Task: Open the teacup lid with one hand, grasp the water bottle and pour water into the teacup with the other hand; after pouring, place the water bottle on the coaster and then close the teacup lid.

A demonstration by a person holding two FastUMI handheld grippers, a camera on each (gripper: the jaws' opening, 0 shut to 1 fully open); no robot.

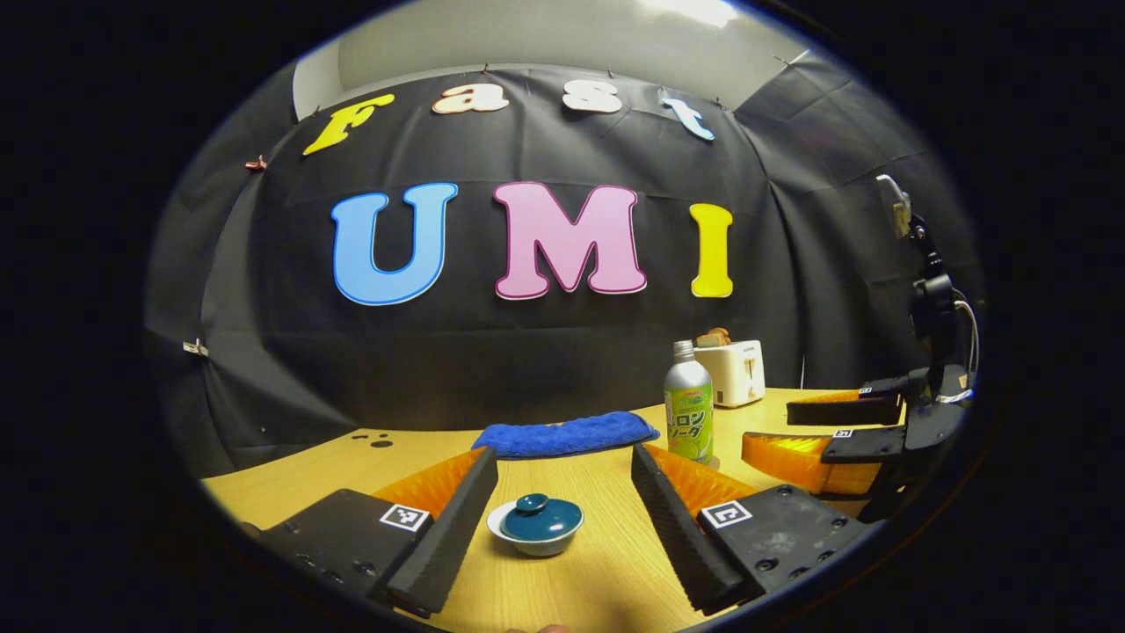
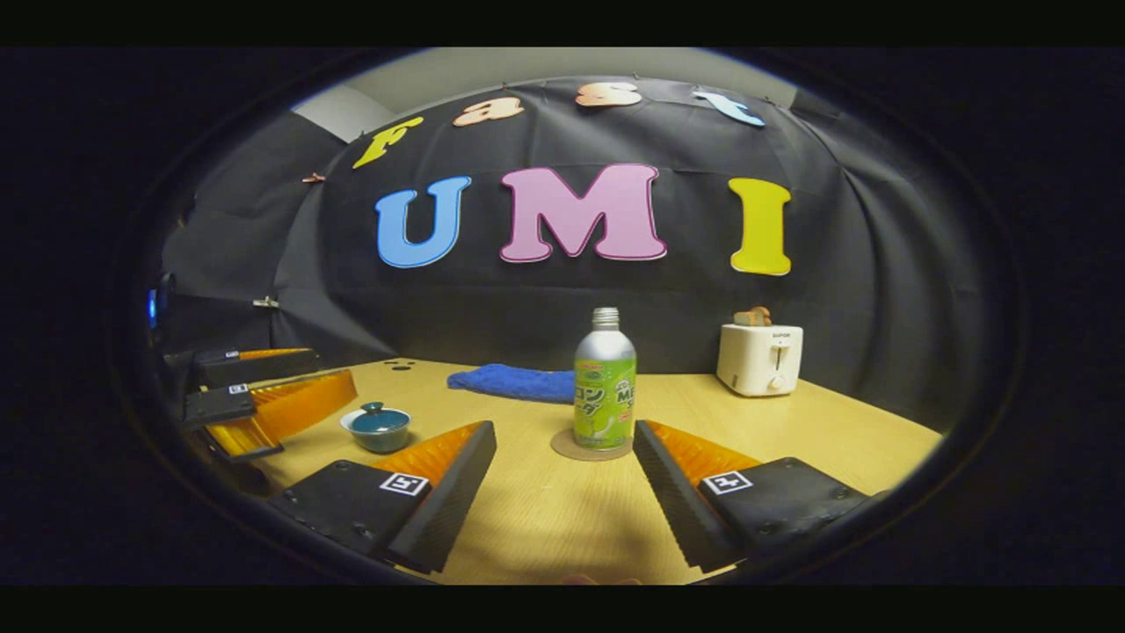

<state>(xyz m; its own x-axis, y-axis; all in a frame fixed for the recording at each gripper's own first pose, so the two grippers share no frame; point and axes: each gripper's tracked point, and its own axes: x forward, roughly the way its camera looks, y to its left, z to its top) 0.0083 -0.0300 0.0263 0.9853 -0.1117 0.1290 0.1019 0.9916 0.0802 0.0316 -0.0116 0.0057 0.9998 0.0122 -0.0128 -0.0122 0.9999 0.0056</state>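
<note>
Water bottle [image 2: 605, 387] upright on coaster [image 2: 591, 446]

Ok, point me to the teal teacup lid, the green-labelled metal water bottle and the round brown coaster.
Teal teacup lid [image 1: 538, 515]: left gripper view, on its dome.
Green-labelled metal water bottle [image 2: 605, 396]: right gripper view, on its label.
Round brown coaster [image 2: 567, 449]: right gripper view, on its bare left edge.

Dim booth, lit from overhead; bright patch on ceiling [image 1: 694, 10]. Soft glare on worktop [image 2: 545, 519], short shadows beneath bottle [image 2: 605, 387] and teacup [image 1: 536, 526]. Strong fisheye bending toward edges. Centre sharp, margins darkened and slightly blurred.
</note>
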